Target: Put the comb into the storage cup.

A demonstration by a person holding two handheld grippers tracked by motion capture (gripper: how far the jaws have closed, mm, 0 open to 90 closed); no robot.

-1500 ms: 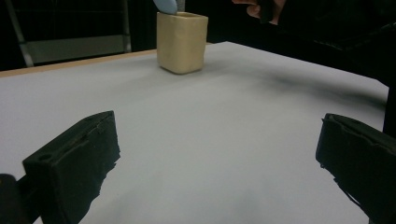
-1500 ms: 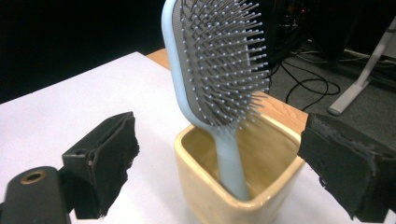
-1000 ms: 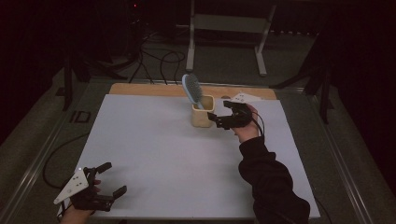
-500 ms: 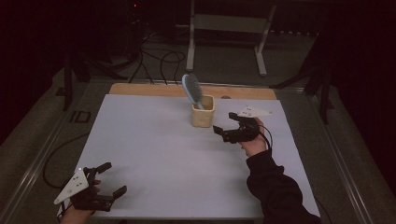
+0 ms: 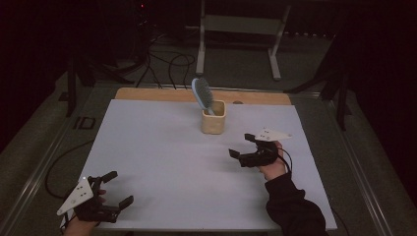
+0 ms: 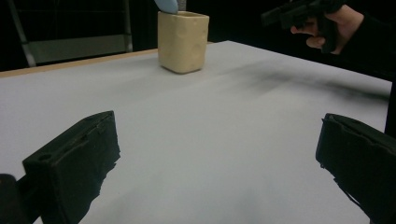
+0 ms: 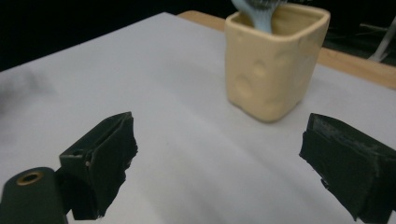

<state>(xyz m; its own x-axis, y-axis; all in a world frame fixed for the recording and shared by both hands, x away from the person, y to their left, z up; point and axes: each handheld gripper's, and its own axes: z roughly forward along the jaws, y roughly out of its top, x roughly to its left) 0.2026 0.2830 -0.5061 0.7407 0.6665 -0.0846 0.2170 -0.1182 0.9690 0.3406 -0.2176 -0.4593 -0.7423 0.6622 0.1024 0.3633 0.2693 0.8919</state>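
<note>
A cream square cup (image 5: 213,123) stands upright at the far middle of the white table (image 5: 157,147), and a blue hairbrush (image 5: 202,93) leans out of it, handle down. My right gripper (image 5: 240,146) hovers open and empty a short way in front of and to the right of the cup. In the right gripper view its jaws (image 7: 224,163) stand wide apart, with the cup (image 7: 271,65) and brush handle (image 7: 254,14) ahead. My left gripper (image 5: 121,187) rests open and empty at the near left corner. From the left gripper (image 6: 215,158) the cup (image 6: 182,42) looks far off.
A wooden strip (image 5: 147,93) runs along the table's far edge. Behind it stand a metal frame (image 5: 236,29) and loose cables (image 5: 162,64) on the floor. A person's dark sleeve (image 5: 290,206) crosses the near right of the table.
My right gripper has drawn back from the cup toward the near right and stays open. The left gripper, cup and brush have not moved.
</note>
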